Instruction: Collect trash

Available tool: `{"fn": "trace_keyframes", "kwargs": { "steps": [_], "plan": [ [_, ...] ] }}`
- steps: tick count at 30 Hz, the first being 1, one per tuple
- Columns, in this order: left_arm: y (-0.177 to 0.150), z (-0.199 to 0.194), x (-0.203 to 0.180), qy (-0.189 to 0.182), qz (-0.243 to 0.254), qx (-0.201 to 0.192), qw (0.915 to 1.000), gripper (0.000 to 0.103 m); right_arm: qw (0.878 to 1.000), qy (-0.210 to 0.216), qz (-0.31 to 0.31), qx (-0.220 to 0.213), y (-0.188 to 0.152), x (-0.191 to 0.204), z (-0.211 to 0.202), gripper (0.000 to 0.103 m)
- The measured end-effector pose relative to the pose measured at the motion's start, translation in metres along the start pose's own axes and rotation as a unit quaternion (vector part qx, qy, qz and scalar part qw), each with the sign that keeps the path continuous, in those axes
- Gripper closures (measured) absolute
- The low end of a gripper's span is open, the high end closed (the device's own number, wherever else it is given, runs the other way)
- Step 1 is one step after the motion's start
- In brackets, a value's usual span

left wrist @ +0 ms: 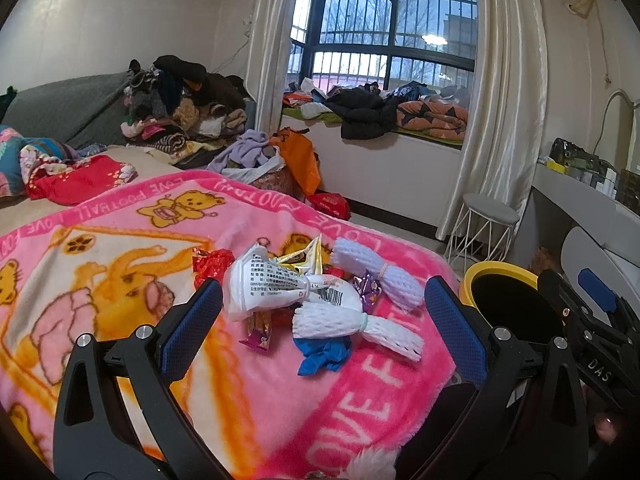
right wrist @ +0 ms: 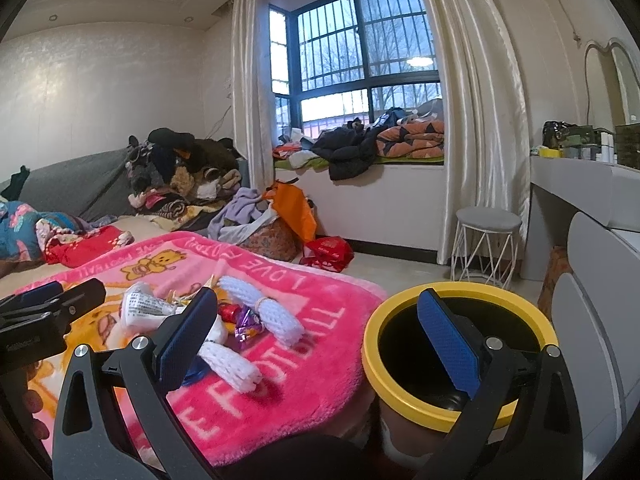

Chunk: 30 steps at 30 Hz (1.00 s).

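A heap of trash lies on the pink blanket (left wrist: 248, 392): a white printed bag (left wrist: 276, 284), white foam nets (left wrist: 376, 272), a blue scrap (left wrist: 322, 356), and red (left wrist: 212, 262) and purple (left wrist: 370, 286) wrappers. My left gripper (left wrist: 320, 322) is open and empty, its jaws on either side of the heap, just short of it. A yellow-rimmed bin (right wrist: 448, 360) stands to the right of the bed. My right gripper (right wrist: 320, 340) is open and empty, one finger over the bin's mouth. The heap also shows in the right wrist view (right wrist: 240, 320).
Piled clothes (left wrist: 184, 104) lie at the bed's far side and on the window ledge (left wrist: 384, 112). A white wire stool (right wrist: 486, 240) and a white dresser (right wrist: 592, 216) stand at the right. An orange bag (right wrist: 294, 208) and a red bag (right wrist: 330, 254) sit on the floor.
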<state>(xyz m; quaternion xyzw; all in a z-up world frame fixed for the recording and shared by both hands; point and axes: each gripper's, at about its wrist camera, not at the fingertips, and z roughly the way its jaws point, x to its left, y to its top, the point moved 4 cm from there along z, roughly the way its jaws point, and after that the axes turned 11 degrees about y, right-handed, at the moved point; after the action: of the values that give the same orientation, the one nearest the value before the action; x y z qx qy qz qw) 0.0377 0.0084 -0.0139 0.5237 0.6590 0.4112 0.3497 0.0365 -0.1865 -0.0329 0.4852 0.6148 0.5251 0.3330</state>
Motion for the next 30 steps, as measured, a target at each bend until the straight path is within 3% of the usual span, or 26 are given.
{"fn": "trace_keyframes", "kwargs": {
  "steps": [5, 12, 23, 30],
  "plan": [
    [-0.001, 0.004, 0.005, 0.004, -0.009, 0.008, 0.9999, 0.01, 1.0, 0.021, -0.001, 0.016, -0.005, 0.005, 0.012, 0.006],
    [0.003, 0.013, 0.027, 0.025, -0.034, 0.011, 0.9991, 0.01, 0.995, 0.082, -0.025, 0.055, -0.01, 0.031, 0.029, 0.006],
    [0.013, 0.026, 0.065, 0.062, -0.06, 0.015, 0.9961, 0.01, 0.981, 0.157, -0.053, 0.103, -0.008, 0.073, 0.058, 0.006],
    [0.025, 0.04, 0.089, 0.053, -0.083, 0.02, 0.9949, 0.01, 0.968, 0.2, -0.053, 0.144, -0.009, 0.086, 0.084, 0.006]
  ]
}}
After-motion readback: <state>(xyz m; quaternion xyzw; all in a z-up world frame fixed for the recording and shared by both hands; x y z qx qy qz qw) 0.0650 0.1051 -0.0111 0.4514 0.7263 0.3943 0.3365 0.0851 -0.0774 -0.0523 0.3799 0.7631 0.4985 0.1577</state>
